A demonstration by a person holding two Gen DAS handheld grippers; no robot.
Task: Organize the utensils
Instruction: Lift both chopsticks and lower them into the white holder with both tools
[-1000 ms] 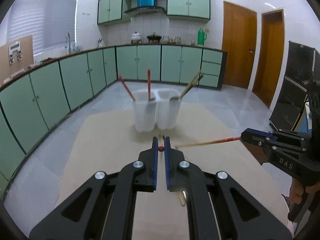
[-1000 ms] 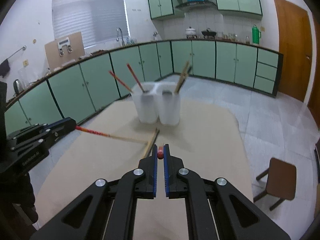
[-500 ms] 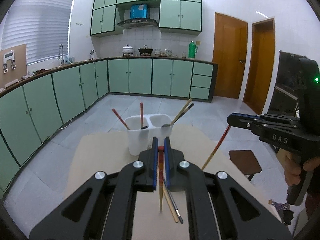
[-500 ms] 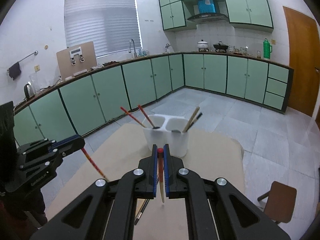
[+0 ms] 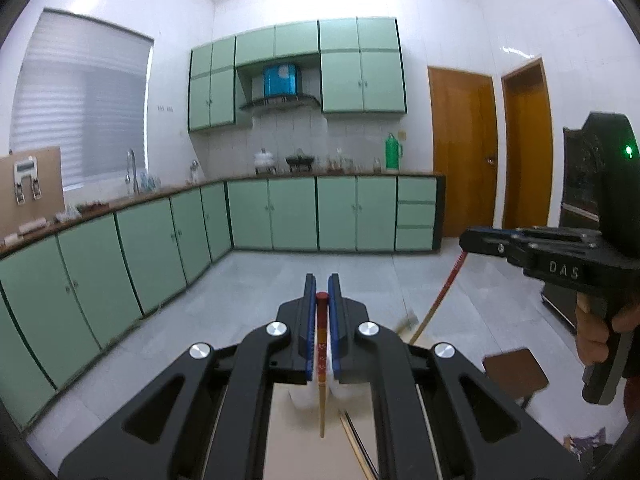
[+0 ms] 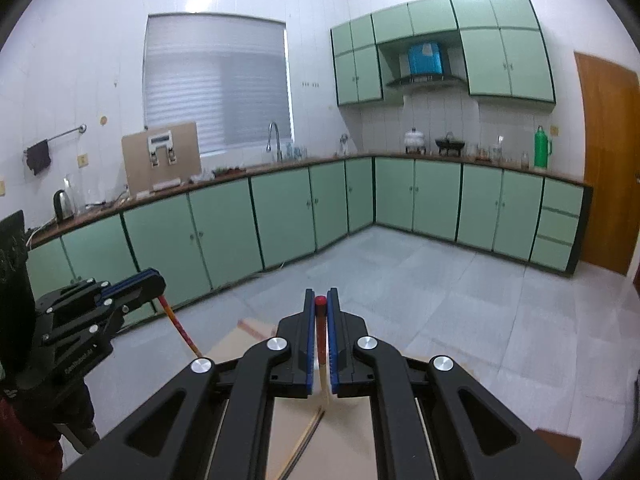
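Each claw is holding one red-tipped chopstick, pinched tight near its top and hanging down. The left claw (image 5: pixel 321 300) and its chopstick (image 5: pixel 321 380) are hanging above the white holder (image 5: pixel 336 390) on the worktop (image 5: pixel 296 440). The right claw (image 6: pixel 320 308) and its chopstick (image 6: pixel 320 332) are hanging beside it. Judging from here, lowering them straight and slowly over the holder is the safest way.

Left tongs (image 5: pixel 321 284) pinch a red-topped chopstick (image 5: pixel 321 376) hanging over the tabletop (image 5: pixel 288 432); to the right, right tongs (image 5: pixel 464 239) grip another chopstick (image 5: pixel 442 292).
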